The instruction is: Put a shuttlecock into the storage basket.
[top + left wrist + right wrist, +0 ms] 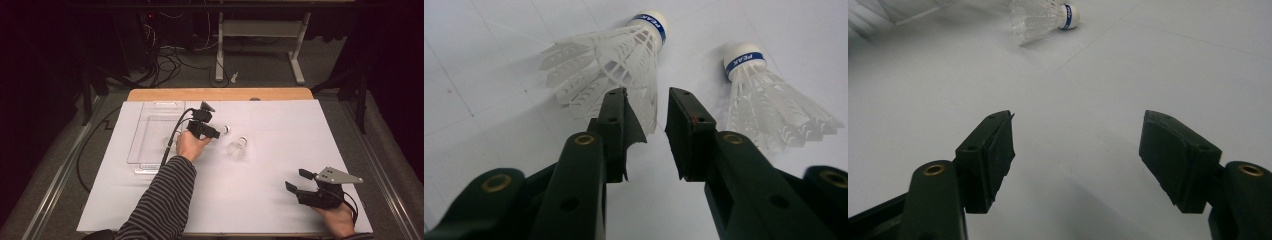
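Observation:
Two white plastic shuttlecocks with blue-banded cork heads lie on the white sheet. In the left gripper view, one shuttlecock (614, 55) lies just ahead of my left gripper (647, 97), and the edge of its skirt reaches into the gap between the jaws. The jaws stand a little apart and do not press on it. The second shuttlecock (769, 100) lies to its right. From above, my left gripper (212, 131) sits at the first shuttlecock (225, 129), with the other shuttlecock (237, 147) close by. My right gripper (296, 179) rests near the front right, wide open (1075, 120) with nothing between its jaws.
A clear plastic tray (152, 135) lies on the white sheet (280, 125) to the left of my left hand. The table's wooden far edge (220, 94) borders the sheet. Cables and a desk frame stand on the floor beyond.

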`<action>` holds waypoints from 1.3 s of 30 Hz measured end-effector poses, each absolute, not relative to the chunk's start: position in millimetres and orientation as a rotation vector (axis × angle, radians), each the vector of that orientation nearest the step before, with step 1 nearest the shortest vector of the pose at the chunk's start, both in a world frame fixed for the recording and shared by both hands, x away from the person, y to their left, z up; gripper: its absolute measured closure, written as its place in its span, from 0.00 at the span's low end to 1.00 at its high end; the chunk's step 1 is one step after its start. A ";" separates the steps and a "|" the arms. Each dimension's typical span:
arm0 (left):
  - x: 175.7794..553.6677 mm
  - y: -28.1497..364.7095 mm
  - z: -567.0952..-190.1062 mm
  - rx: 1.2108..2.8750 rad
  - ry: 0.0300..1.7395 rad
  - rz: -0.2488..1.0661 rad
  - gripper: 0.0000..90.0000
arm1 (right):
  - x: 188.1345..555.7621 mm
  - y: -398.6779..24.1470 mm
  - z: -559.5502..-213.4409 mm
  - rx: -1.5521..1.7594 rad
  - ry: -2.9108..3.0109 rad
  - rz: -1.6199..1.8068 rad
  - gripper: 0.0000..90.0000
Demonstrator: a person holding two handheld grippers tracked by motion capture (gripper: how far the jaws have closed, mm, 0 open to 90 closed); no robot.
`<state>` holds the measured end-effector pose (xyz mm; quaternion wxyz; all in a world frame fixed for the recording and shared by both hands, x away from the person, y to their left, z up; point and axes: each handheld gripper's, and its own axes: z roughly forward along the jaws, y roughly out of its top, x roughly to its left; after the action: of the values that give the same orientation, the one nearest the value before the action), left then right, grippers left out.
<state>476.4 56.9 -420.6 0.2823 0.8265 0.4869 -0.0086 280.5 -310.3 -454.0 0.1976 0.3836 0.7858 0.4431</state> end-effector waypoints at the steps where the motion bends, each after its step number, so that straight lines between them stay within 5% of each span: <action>1: 476.3 56.8 -420.6 2.216 1.301 -0.026 0.80 | 280.5 -310.3 -454.0 1.074 2.199 1.240 0.34; 18: 474.8 55.5 -420.7 2.232 1.273 -0.017 0.98 | 280.3 -310.1 -454.2 1.077 2.201 1.239 0.34; 39: 472.3 56.0 -418.7 2.229 1.246 -0.002 1.00 | 280.0 -311.7 -454.3 1.084 2.198 1.247 0.34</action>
<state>472.3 56.0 -418.7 0.2899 0.8355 0.4669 -0.0009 280.0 -311.7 -454.3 0.1947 0.3866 0.7840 0.4449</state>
